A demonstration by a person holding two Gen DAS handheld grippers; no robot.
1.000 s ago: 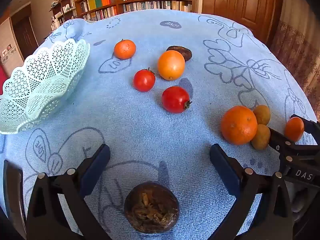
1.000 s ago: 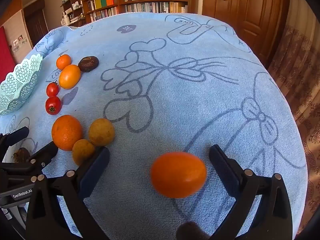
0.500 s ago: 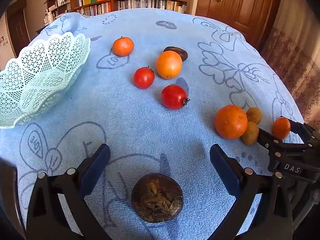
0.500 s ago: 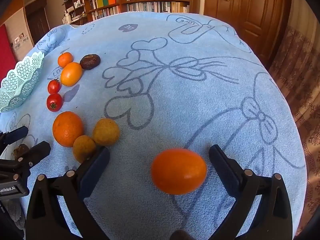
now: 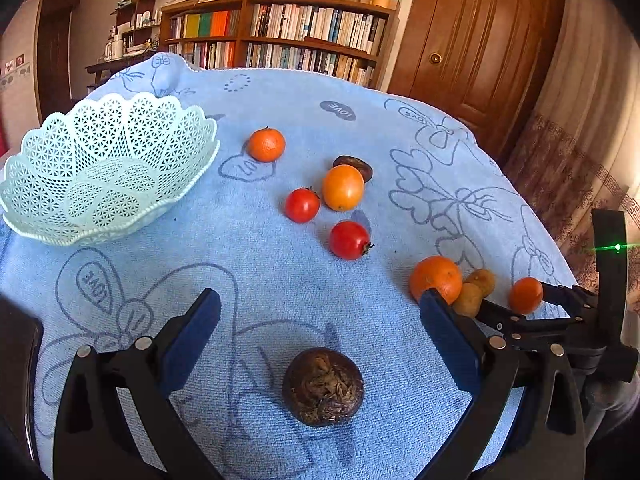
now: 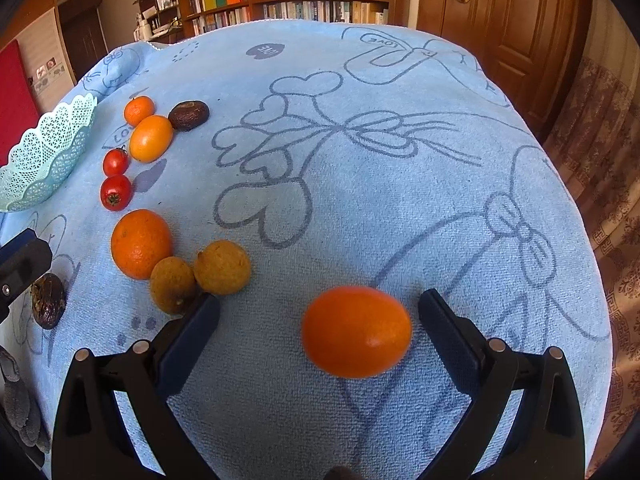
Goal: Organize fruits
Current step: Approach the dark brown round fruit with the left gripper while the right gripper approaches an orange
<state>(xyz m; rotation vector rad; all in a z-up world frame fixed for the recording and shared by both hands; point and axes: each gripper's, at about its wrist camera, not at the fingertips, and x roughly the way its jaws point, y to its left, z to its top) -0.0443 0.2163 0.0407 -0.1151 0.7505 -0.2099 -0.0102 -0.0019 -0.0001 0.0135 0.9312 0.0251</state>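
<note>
Both claws have tilted up, showing more of the room. Left claw (image 5: 320,320) gapes wide, touching nothing, with the dark brown wrinkled round fruit (image 5: 323,386) lying between its fingers on the blue towel-covered tabletop (image 5: 280,288). Right claw (image 6: 319,316) stands equally wide around the smooth orange oval fruit (image 6: 356,331), its fingers apart from it.

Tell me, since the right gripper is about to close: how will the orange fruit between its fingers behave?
The orange fruit looks smooth and oval, so it may slip or roll on the towel. Its glossy skin suggests it is firm. The right gripper is open around it.
</note>
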